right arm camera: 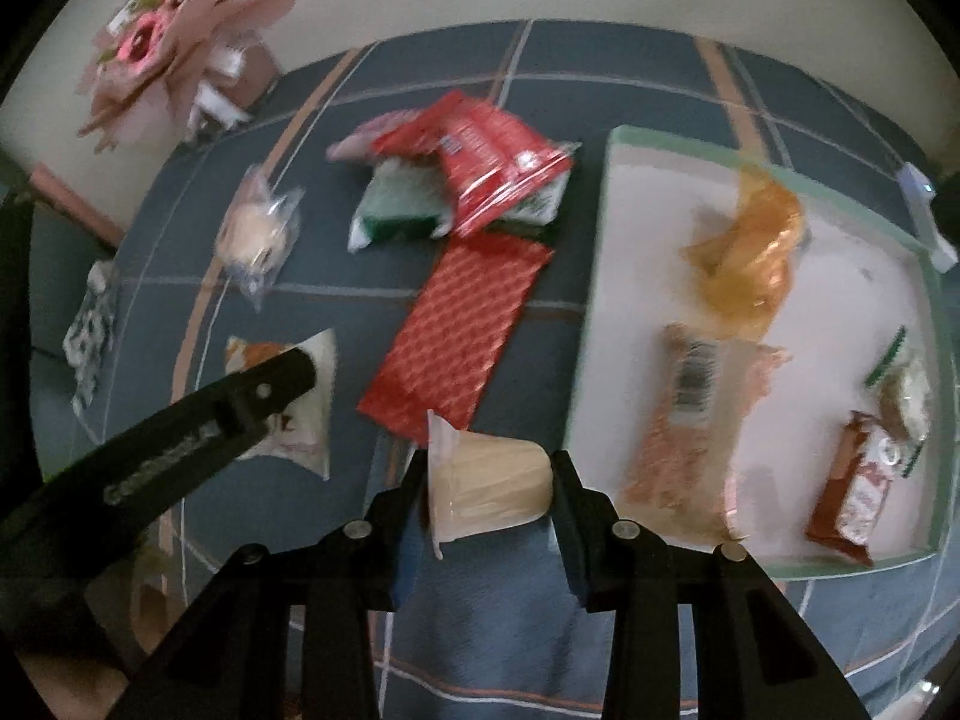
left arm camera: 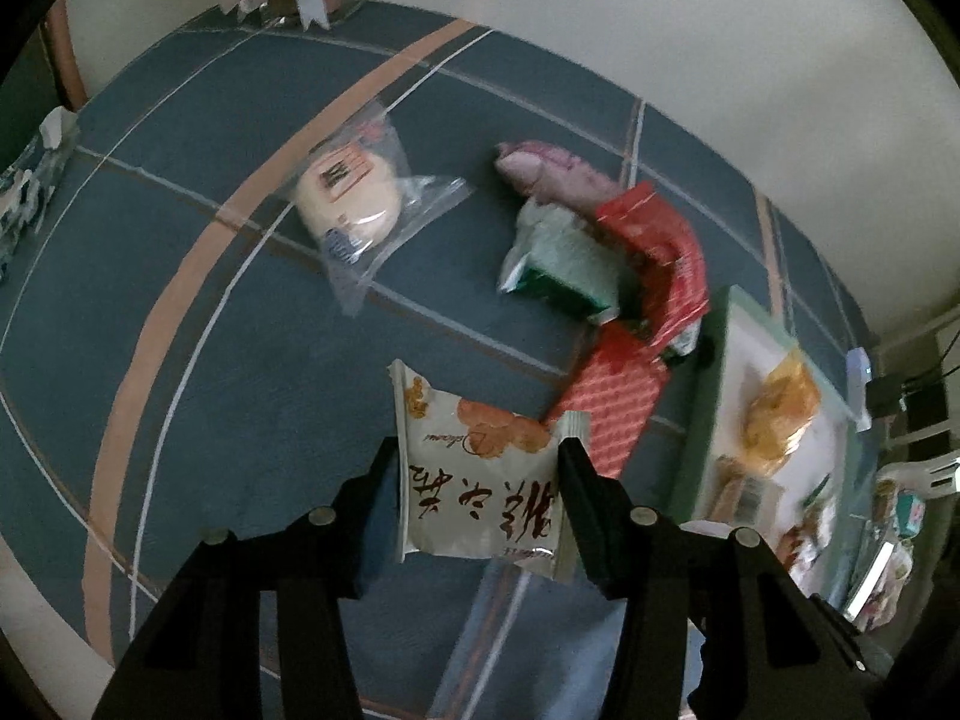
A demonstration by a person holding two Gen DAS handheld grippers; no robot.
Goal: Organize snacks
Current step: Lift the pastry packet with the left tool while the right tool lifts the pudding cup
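My left gripper (left arm camera: pixel 480 456) is shut on a white snack packet with orange cookies and red characters (left arm camera: pixel 474 474), held above the blue tablecloth; the same packet (right arm camera: pixel 300 414) and left gripper (right arm camera: pixel 282 381) show in the right wrist view. My right gripper (right arm camera: pixel 489 468) is shut on a cream pudding cup (right arm camera: pixel 486 486), lying sideways between the fingers. A white tray with a green rim (right arm camera: pixel 606 276) lies to the right and holds an orange bag (right arm camera: pixel 756 252), a pink-orange packet (right arm camera: pixel 690 432) and a brown-red bar (right arm camera: pixel 852 492).
On the cloth lie a red patterned packet (right arm camera: pixel 462 324), a red bag (right arm camera: pixel 480 156) over a green-white packet (right arm camera: pixel 396 210), a clear-bagged bun (right arm camera: pixel 258 234) and a pink packet (left arm camera: pixel 552 171). A pink flower decoration (right arm camera: pixel 162 54) stands at the back left. A patterned packet (right arm camera: pixel 93 330) lies at the left edge.
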